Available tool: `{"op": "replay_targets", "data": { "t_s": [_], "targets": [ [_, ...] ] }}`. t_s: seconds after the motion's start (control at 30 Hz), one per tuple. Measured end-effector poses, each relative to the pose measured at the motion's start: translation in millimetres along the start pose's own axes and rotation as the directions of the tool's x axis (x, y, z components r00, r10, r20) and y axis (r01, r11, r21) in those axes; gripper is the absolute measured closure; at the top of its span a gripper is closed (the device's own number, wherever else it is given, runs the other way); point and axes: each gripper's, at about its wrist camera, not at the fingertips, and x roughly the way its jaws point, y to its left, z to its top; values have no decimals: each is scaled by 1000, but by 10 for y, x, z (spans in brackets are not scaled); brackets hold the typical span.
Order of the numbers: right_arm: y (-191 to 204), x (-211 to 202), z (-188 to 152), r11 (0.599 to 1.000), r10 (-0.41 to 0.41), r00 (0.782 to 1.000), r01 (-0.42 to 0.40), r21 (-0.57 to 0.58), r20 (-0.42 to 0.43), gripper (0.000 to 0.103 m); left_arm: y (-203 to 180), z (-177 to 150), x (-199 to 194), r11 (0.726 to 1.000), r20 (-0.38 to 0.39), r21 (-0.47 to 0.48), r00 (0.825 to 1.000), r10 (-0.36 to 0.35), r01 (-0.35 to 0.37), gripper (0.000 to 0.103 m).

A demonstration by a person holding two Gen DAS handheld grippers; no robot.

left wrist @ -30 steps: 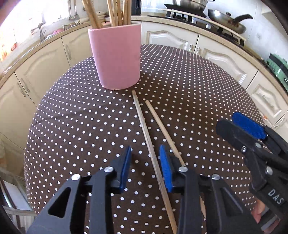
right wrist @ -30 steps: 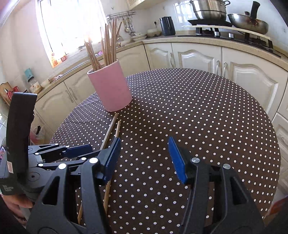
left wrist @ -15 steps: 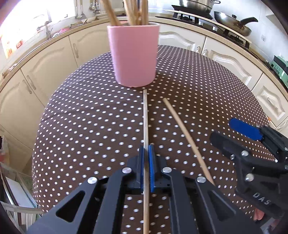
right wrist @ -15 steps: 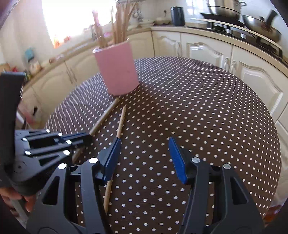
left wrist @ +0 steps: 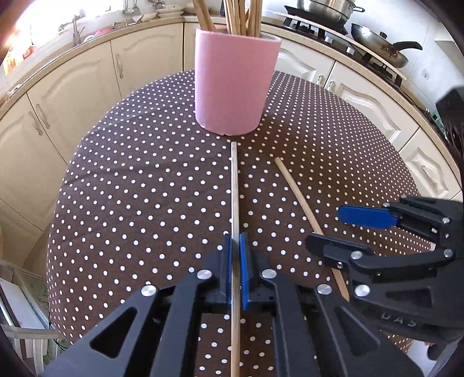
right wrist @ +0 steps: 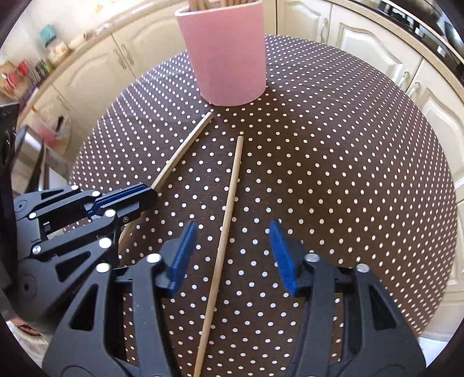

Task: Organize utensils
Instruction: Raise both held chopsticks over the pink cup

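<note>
Cream kitchen cabinets (left wrist: pixel 72 95) ring a round table in brown white-dotted cloth (left wrist: pixel 130 188). Pink cylindrical holder (left wrist: pixel 233 78) stands at its far side, full of wooden sticks. Left gripper (left wrist: pixel 236 268) pinches one thin wooden chopstick (left wrist: pixel 234 188), tip near the holder. Right gripper (right wrist: pixel 229 255) spread wide, straddling a second wooden chopstick (right wrist: pixel 229 208) lying flat.

A round table under a brown tablecloth (left wrist: pixel 130 179) with white polka dots stands before curved cream cabinets (left wrist: pixel 69 84). On the counter behind, a steel pot (left wrist: pixel 324 7) and a dark frying pan (left wrist: pixel 380 43) sit on the stove.
</note>
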Motion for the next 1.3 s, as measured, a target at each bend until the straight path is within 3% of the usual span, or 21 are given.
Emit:
{"op": "replay_targets", "data": {
  "t_s": [0.07, 0.27, 0.47, 0.63, 0.73, 0.9, 1.03, 1.23, 1.3],
  "targets": [
    [70, 46, 81, 1000, -24, 999, 23, -18, -26, 59, 0, 14, 13, 1000, -4, -3, 1000, -8, 8, 97],
    [246, 116, 203, 995, -67, 996, 62, -80, -64, 94, 11, 51, 37, 1000, -17, -8, 1000, -21, 21, 97],
    [252, 103, 213, 998, 9, 999, -12, -55, -48, 97, 46, 74, -10, 998, 8, -15, 998, -64, 64, 97],
    [151, -151, 145, 996, 76, 996, -73, -45, 50, 97, 33, 86, -181, 995, 70, -4, 993, -99, 99, 97],
    [87, -376, 107, 994, 110, 984, -104, -46, 142, 97, 19, 103, -344, 992, 148, 7, 981, -128, 129, 97],
    [-65, -695, 53, 990, 140, 944, -134, -42, 298, 97, 49, 179, -599, 987, 278, 11, 947, -159, 163, 98],
    [-126, -952, 68, 989, 146, 894, -143, -37, 425, 97, 26, 258, -777, 984, 380, 17, 909, -173, 180, 98],
    [-240, -1216, 244, 984, 157, 799, -176, -23, 580, 98, -23, 476, -1030, 984, 536, 32, 827, -166, 176, 97],
    [-266, -1283, 352, 983, 155, 769, -182, -20, 621, 98, -11, 595, -1111, 984, 591, 35, 791, -160, 173, 97]
  ]
}}
